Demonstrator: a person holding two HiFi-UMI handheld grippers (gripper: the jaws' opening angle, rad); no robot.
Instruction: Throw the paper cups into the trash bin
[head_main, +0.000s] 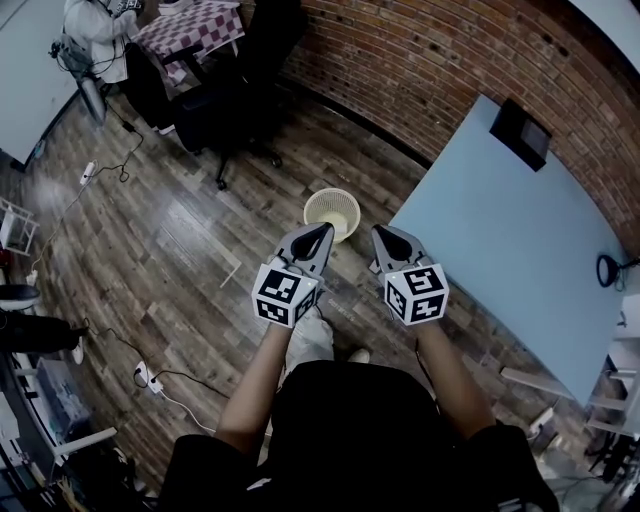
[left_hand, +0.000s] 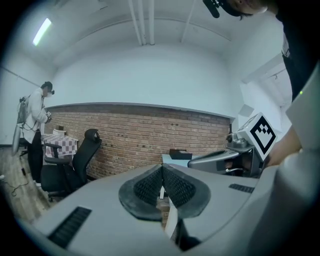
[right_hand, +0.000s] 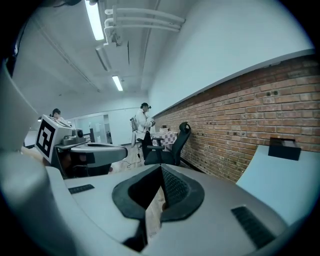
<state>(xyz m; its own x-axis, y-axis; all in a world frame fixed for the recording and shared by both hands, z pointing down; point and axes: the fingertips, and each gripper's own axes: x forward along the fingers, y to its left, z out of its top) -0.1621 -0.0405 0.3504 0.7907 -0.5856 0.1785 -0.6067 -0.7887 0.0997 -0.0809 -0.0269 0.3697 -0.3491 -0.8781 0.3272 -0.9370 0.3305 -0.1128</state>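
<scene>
The left claw (head_main: 325, 231) and the right claw (head_main: 379, 233) are being held closed on nothing, side by side just short of the trash bin (head_main: 331, 210). The bin is standing on the wooden floor (head_main: 180, 240), with the tabletop (head_main: 500, 230) just to its right.

Nothing readable in your views: no text, brand, number or sign. The marker cubes (head_main: 285, 293) on your left gripper (head_main: 321, 232) and right gripper (head_main: 381, 233) carry only black-and-white square patterns, not letters or digits.

Cream bin (head_main: 331, 192), blue table (head_main: 500, 230), red brick wall (head_main: 430, 70)
</scene>
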